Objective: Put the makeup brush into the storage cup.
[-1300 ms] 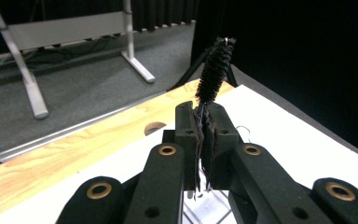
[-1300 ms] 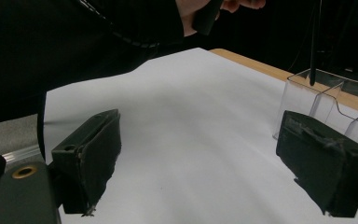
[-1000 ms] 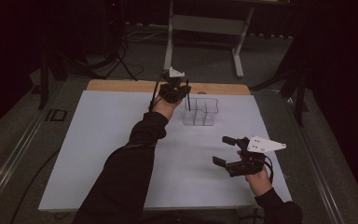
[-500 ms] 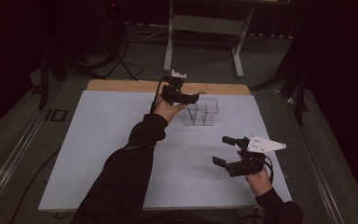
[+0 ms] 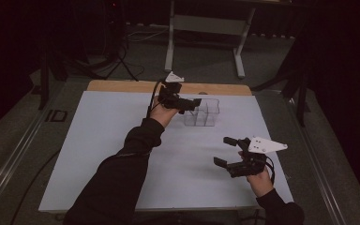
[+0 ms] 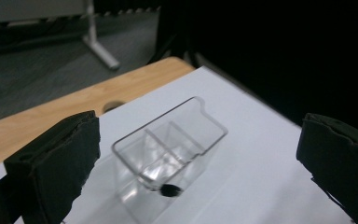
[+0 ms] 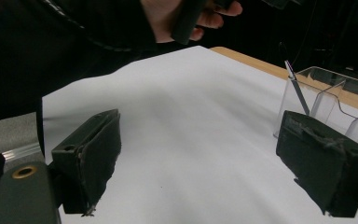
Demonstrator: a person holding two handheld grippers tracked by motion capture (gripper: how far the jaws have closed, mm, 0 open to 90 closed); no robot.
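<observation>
A: Biggest first: one table (image 5: 98, 154), white-topped, across the middle of the high view.

B: Next, one clear box (image 5: 201, 112) with dividers, upper middle of that view, a little right of centre. At least two compartments; full count hard to tell.

A: Then two grippers. Left gripper (image 5: 193, 104) just beside the box, on its left edge; jaws just opened wide, nothing between them. Right gripper (image 5: 225, 151) at lower right, well apart from the box; jaws spread too, empty.

B: Smallest: one small dark piece (image 6: 170, 190), low centre in the left gripper view, seemingly inside the box's near compartment, down at the bottom.

A: Step in hand?

B: Looks like a drop-off just finished: piece released, lying in the box.

A: Next move?

B: Probably pulling the left gripper clear without nudging that light box, then reaching for whatever goes in next.
</observation>
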